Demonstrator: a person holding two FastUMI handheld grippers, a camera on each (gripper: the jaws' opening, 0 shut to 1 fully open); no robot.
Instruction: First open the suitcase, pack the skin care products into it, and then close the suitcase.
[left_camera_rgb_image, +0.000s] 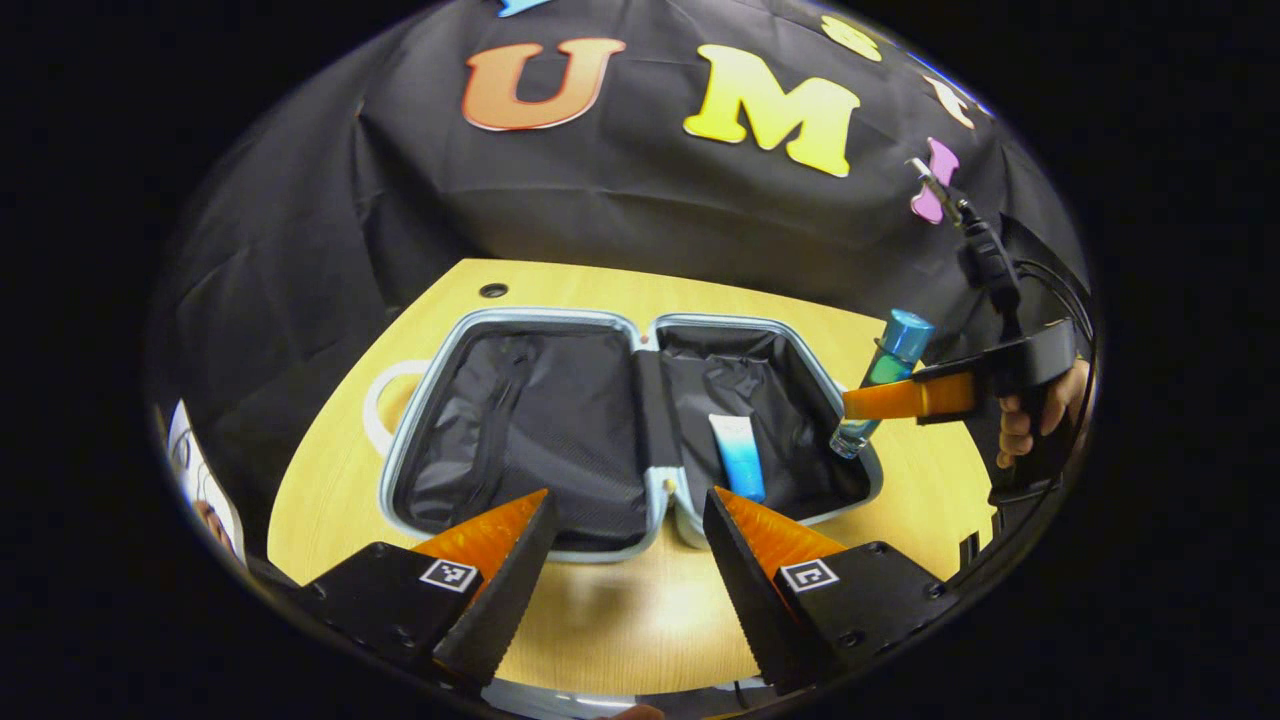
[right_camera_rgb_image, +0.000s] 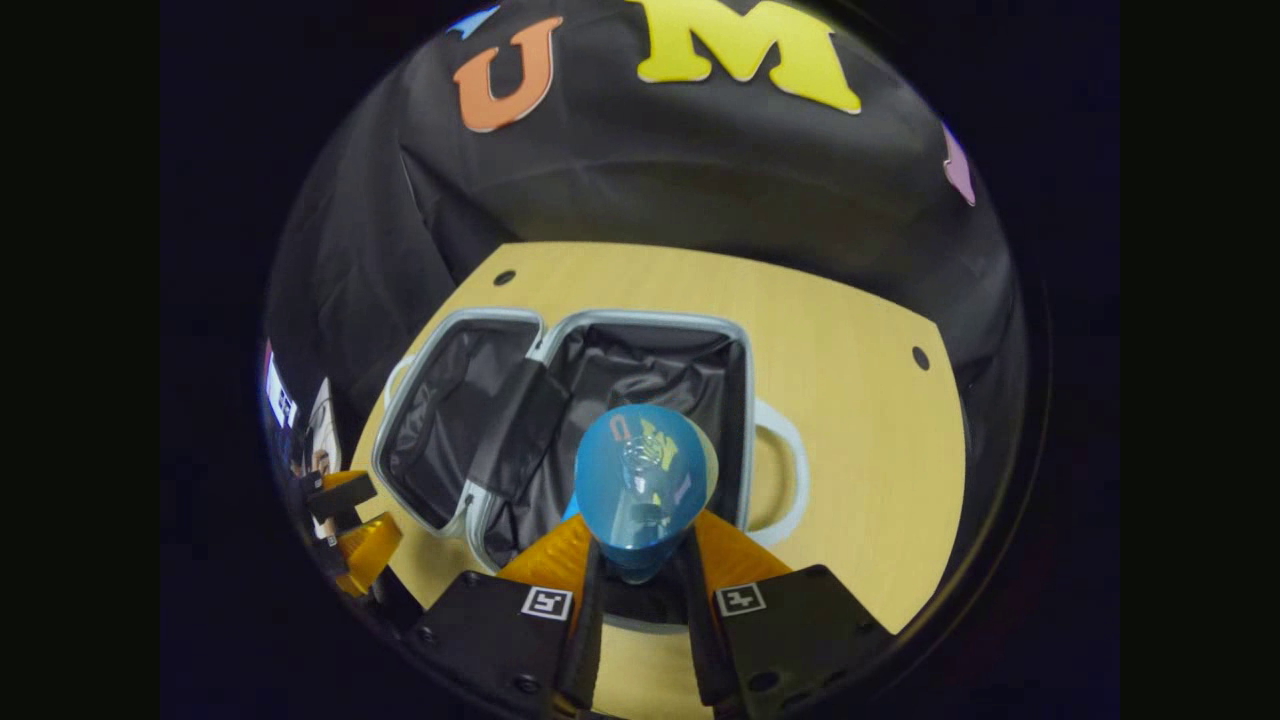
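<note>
The suitcase (left_camera_rgb_image: 620, 330) lies wide open on the wooden table, both black-lined halves facing up. A white and blue tube (left_camera_rgb_image: 738, 456) rests in its right half. In the left gripper view my left gripper (left_camera_rgb_image: 625, 525) stands open just before the suitcase's near rim, nothing between its fingers. My right gripper (left_camera_rgb_image: 850, 402) holds a clear bottle with a blue cap (left_camera_rgb_image: 884, 380) tilted over the right half's outer edge. In the right gripper view that bottle (right_camera_rgb_image: 640, 485) points cap-first at the camera, the right gripper (right_camera_rgb_image: 640, 565) shut on it above the open suitcase (right_camera_rgb_image: 640, 322).
The round-cornered wooden table (right_camera_rgb_image: 860, 400) has bare surface to the right of the suitcase and in front of it. Small dark holes (right_camera_rgb_image: 920, 357) dot the tabletop. A hand (left_camera_rgb_image: 1030, 415) holds the right gripper. White suitcase handles (right_camera_rgb_image: 790, 470) stick out at each side.
</note>
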